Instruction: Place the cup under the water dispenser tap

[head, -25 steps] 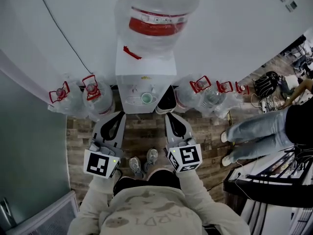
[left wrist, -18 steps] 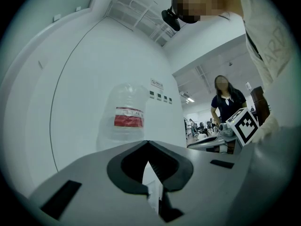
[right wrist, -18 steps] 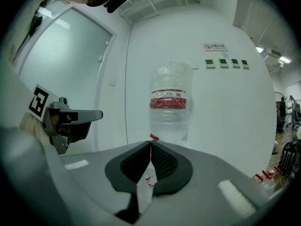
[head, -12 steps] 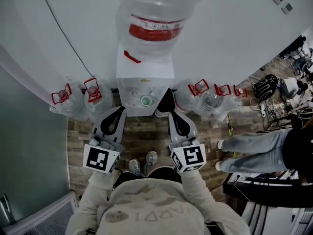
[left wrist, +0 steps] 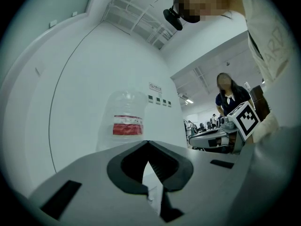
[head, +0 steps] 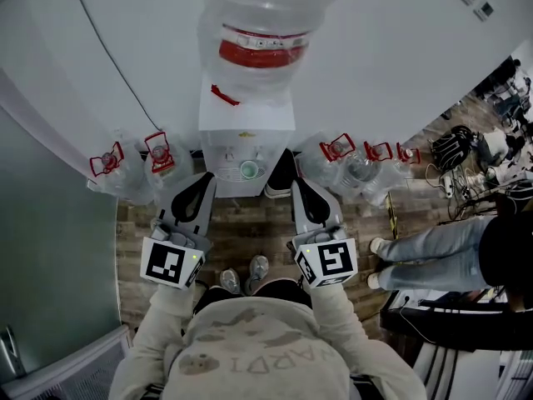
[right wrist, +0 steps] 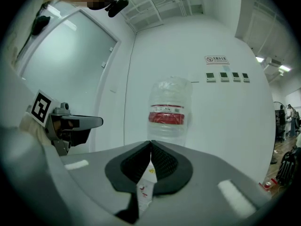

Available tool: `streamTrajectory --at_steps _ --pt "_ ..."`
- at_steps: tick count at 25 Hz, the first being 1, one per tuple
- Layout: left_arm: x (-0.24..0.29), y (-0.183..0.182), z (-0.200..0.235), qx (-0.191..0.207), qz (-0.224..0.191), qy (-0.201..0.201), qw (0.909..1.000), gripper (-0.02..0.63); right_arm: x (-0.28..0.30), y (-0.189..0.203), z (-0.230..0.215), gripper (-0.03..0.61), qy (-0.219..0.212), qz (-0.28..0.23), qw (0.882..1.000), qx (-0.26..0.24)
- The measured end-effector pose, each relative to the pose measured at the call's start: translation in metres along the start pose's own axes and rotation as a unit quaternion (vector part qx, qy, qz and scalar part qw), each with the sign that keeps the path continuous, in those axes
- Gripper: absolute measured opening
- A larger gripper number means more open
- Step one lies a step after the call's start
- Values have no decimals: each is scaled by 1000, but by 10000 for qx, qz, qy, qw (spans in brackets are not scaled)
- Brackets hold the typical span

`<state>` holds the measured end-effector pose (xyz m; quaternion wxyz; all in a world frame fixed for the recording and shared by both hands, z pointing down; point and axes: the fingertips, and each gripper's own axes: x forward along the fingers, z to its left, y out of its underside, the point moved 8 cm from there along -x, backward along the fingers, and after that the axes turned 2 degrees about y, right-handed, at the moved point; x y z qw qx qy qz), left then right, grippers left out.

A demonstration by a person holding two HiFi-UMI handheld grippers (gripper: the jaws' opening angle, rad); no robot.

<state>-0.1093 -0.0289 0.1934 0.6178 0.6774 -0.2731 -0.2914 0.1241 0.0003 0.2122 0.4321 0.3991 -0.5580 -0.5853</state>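
Observation:
A small pale green cup (head: 248, 170) stands on the drip tray of the white water dispenser (head: 246, 132), below its taps. A large clear bottle with a red label (head: 265, 44) tops the dispenser; it also shows in the left gripper view (left wrist: 127, 124) and the right gripper view (right wrist: 168, 112). My left gripper (head: 205, 183) is held level in front of the dispenser's left side, shut and empty (left wrist: 148, 144). My right gripper (head: 298, 187) is level at the dispenser's right side, also shut on nothing (right wrist: 150, 143). Both are short of the cup.
Spare water bottles with red handles stand on the wooden floor left (head: 160, 167) and right (head: 350, 167) of the dispenser. A person in jeans (head: 433, 252) stands at the right near cables and desks. A glass wall (head: 50, 248) runs along the left.
Both grippers have risen towards the head camera, still shut and still in front of the dispenser. The person in jeans has shifted to the right.

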Motion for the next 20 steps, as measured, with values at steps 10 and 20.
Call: streamTrajectory --at_steps 10,20 --pt "-6 -2 -1 -83 -57 0 9999 5 -5 -7 7 8 57 -111 9999 -58" --pt "-12 -3 1 -86 -83 -17 9999 5 -7 -10 13 9 89 -175 9997 -119"
